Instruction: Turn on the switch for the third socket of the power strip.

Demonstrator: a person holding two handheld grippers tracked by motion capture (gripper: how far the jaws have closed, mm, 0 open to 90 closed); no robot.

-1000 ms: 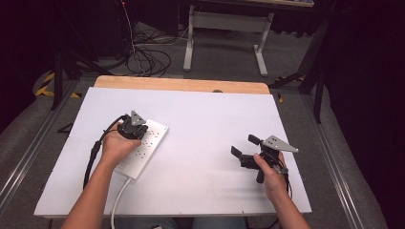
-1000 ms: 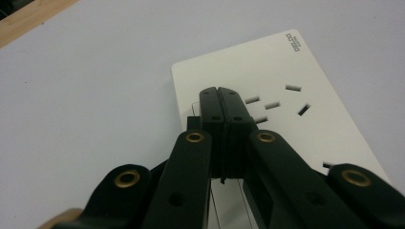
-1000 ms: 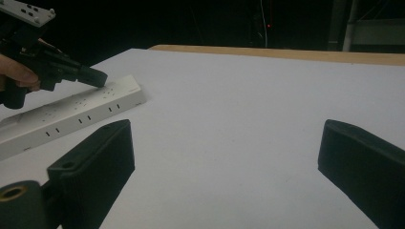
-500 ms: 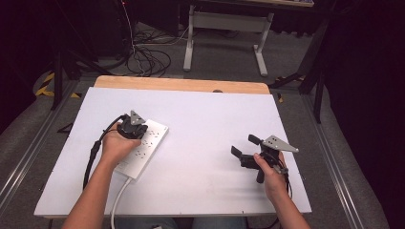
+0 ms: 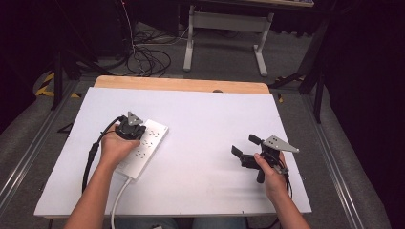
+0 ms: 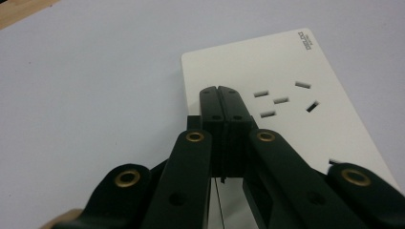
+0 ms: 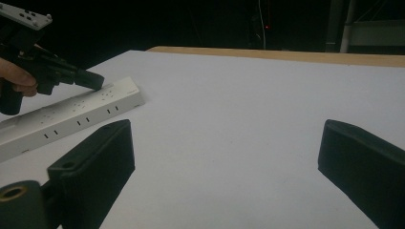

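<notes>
Small dark print marks the power strip [image 6: 286, 90] corner, too small to read.

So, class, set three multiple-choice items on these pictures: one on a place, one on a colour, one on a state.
1. Where does the white plastic power strip lie on the white table?
A. the person's left part
B. the far right corner
C. the floor

2. What colour is the strip's cable?
A. red
B. white
C. green

3. How do the jaws of the left gripper stand?
A. wide apart
B. shut on a plug
C. closed together, empty

Answers:
1. A: the high view shows it by the left hand.
2. B: it trails white off the near edge.
3. C: the left gripper view shows them pressed together over the strip.
</notes>
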